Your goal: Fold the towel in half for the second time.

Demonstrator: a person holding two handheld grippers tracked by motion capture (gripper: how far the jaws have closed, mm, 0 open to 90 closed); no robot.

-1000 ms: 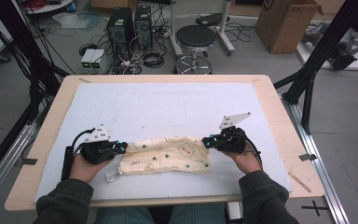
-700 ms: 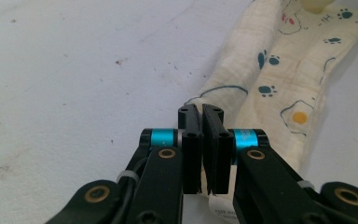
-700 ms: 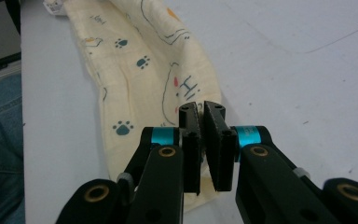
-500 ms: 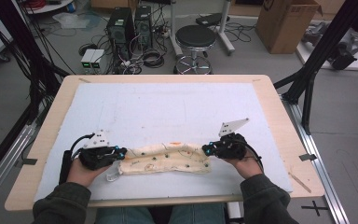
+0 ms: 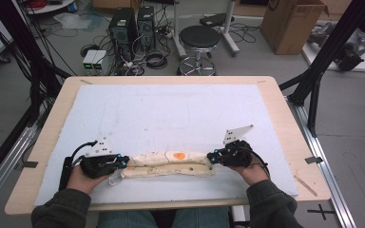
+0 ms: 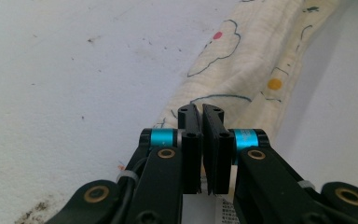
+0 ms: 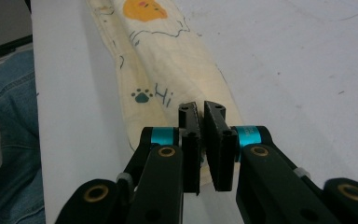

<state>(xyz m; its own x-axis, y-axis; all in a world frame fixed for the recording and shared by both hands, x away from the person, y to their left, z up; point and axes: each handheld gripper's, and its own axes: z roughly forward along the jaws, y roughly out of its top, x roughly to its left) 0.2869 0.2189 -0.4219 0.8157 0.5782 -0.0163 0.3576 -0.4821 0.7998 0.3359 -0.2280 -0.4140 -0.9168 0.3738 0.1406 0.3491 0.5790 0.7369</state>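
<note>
Along the counter's (image 5: 285,114) near edge a folded printed cloth (image 5: 168,164) lies stretched between both grippers. Left gripper (image 5: 119,161) pinches its left end, jaws pressed together; right gripper (image 5: 213,158) pinches its right end likewise. Each pinched cloth edge is hidden behind the jaws in the gripper views.

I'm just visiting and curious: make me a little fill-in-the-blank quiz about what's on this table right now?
1. The cream printed cloth lies folded into a long, narrow ____ between the two grippers.
2. The left gripper has its jaws ____ on one end of the cloth.
3. Beside the paw print near the right gripper, the cloth bears the word ____.
4. The cloth rests on a ____ mat covering the wooden table.

Missing words: strip; shut; Hi; white
</note>
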